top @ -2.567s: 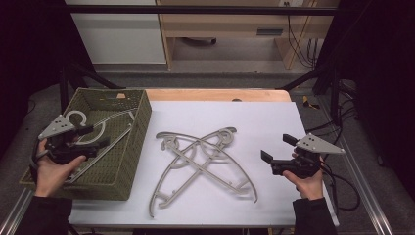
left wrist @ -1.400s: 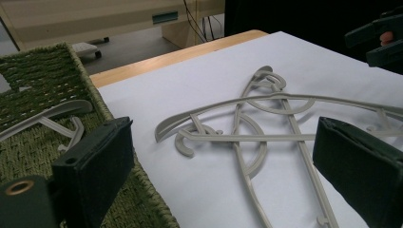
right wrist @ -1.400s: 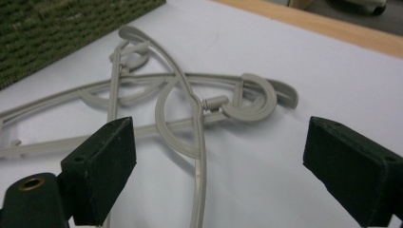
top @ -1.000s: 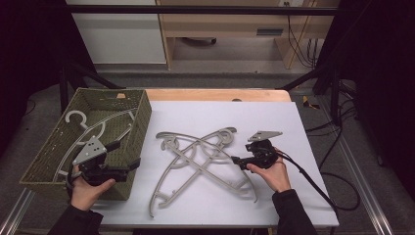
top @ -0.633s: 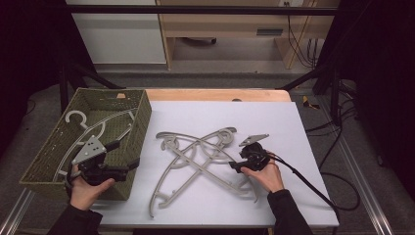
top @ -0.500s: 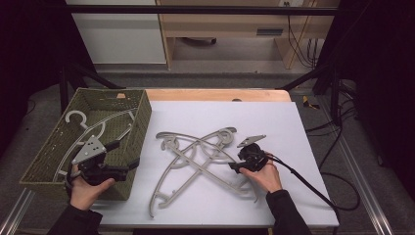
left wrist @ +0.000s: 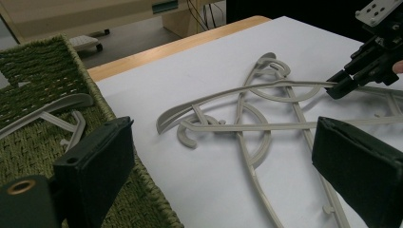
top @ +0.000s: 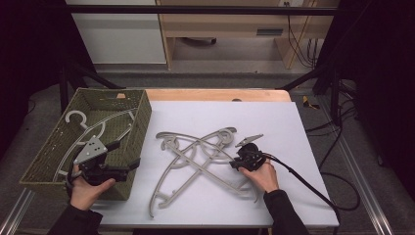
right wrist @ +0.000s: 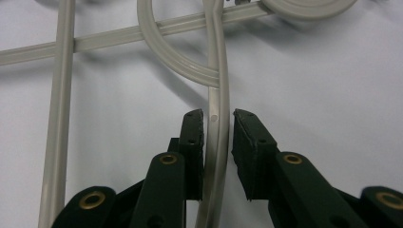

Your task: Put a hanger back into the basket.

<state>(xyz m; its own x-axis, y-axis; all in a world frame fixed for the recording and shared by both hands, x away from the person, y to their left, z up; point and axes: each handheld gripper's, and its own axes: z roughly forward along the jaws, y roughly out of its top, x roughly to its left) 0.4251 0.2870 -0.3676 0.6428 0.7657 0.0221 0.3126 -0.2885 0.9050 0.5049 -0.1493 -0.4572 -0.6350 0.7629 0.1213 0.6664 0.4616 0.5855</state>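
Hanger arm [right wrist: 217,142] betw. closing right claw [right wrist: 217,114] pads, small gap one side, not yet clamped.

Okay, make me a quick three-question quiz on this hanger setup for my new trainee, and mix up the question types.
1. True or false: the left tool is clamped on a hanger.
2. How many hangers lie in the green basket? A none, B one, C three.
3. What does the right tool have between its jaws?

Key:
1. False. Its jaws stand wide open and empty.
2. B, the single hanger.
3. An arm of one of the crossed hangers on the white table. The jaws have just been closing around it, and a slim gap is left at one pad.
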